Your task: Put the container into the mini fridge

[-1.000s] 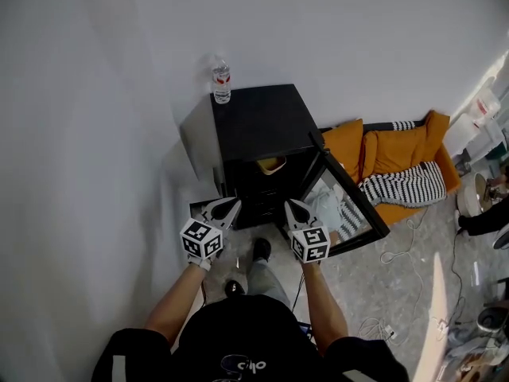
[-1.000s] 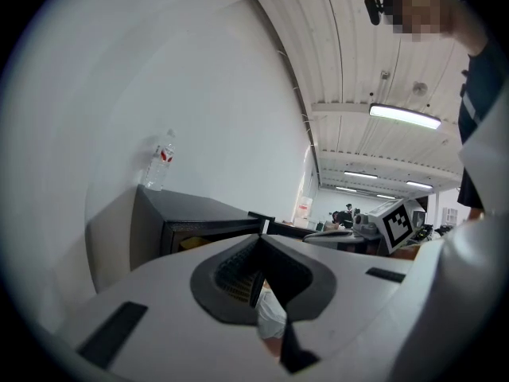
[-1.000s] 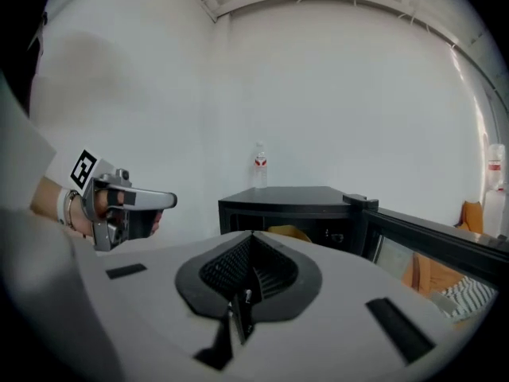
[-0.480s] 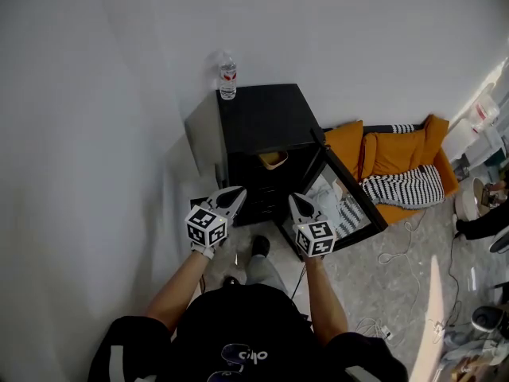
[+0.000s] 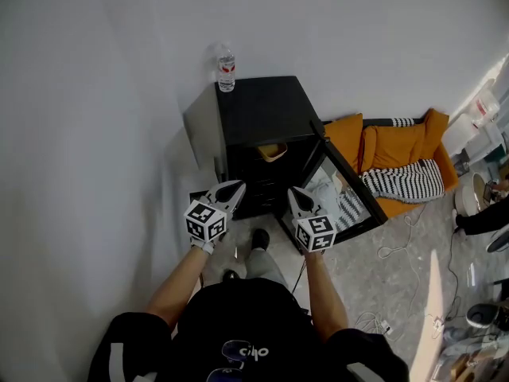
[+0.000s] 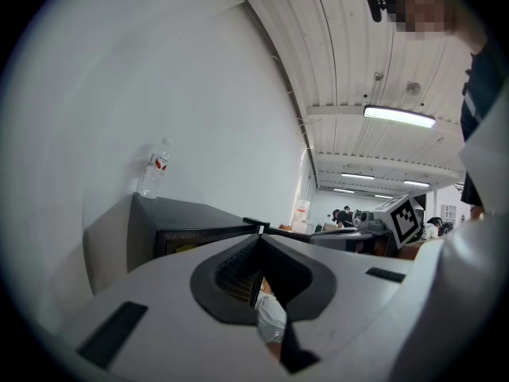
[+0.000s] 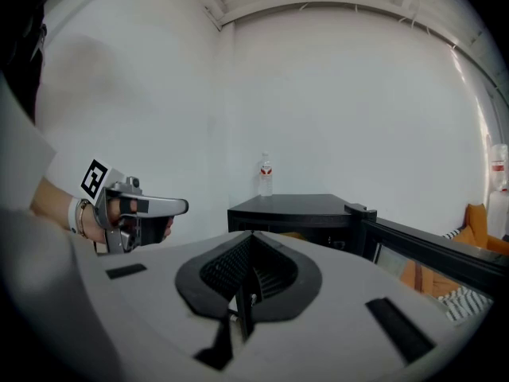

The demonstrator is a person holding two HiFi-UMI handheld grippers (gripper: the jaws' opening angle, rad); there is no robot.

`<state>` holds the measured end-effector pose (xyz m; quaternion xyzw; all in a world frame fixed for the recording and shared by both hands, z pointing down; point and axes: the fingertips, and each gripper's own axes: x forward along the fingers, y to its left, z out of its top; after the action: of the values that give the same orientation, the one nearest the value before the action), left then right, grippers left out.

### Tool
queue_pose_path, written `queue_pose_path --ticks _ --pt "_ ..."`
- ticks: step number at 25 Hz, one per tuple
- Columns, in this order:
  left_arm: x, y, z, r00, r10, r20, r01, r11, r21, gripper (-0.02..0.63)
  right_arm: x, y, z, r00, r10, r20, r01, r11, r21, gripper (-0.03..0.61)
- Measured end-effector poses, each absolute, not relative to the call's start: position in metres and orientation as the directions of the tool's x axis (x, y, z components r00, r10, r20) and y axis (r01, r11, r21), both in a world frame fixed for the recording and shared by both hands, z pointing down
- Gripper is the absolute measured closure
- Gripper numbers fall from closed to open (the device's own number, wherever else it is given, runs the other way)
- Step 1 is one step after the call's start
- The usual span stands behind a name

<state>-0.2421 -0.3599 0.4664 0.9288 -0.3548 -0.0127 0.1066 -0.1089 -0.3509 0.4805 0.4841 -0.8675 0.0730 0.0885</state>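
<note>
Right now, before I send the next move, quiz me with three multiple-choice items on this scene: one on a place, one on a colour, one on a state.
1. Where does the water bottle stand?
A on the floor; B on top of the mini fridge; C inside the fridge.
2. What colour are the cushions beside the fridge?
A orange; B blue; C green.
3. How is the fridge door?
A shut; B taken off; C swung open.

Answers:
1 B: the bottle stands at a back corner of the fridge's top.
2 A: orange shows to the fridge's right in the head view.
3 C: the door stands out to the right, leaving the inside exposed.
</note>
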Motion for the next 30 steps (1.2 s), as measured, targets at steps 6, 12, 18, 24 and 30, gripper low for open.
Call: queue_pose_path --ticks 6,12,18,24,30 --pt "-0.241 -0.362 0.464 0.744 -0.666 0.045 -0.658 -0.721 0.218 0.607 -0.112 -0.351 0.481 -0.524 -0.82 0.23 -0.846 0.532 -0.035 0.571" --pt "-0.238 -0.365 0.464 0.744 -0.667 0.04 -0.658 -0.721 0.218 0.607 -0.114 -0.354 0.485 -0.532 -0.814 0.233 -0.841 0.54 -0.033 0.571" --pt "-0.237 -0.364 0.469 0.742 -0.669 0.049 -0.66 -0.717 0.224 0.607 -0.113 -0.354 0.487 -0.541 -0.807 0.235 -0.834 0.55 -0.032 0.571" --pt "-0.234 -0.366 0.468 0.743 -0.666 0.059 -0.662 -0.721 0.203 0.607 -0.113 -0.359 0.484 -0.546 -0.805 0.231 -0.832 0.555 -0.033 0.571" --pt "-0.239 -0.369 0.471 0.738 -0.672 0.065 -0.669 -0.715 0.204 0.607 -0.115 -0.361 0.485 -0.55 -0.803 0.229 -0.829 0.559 -0.03 0.571"
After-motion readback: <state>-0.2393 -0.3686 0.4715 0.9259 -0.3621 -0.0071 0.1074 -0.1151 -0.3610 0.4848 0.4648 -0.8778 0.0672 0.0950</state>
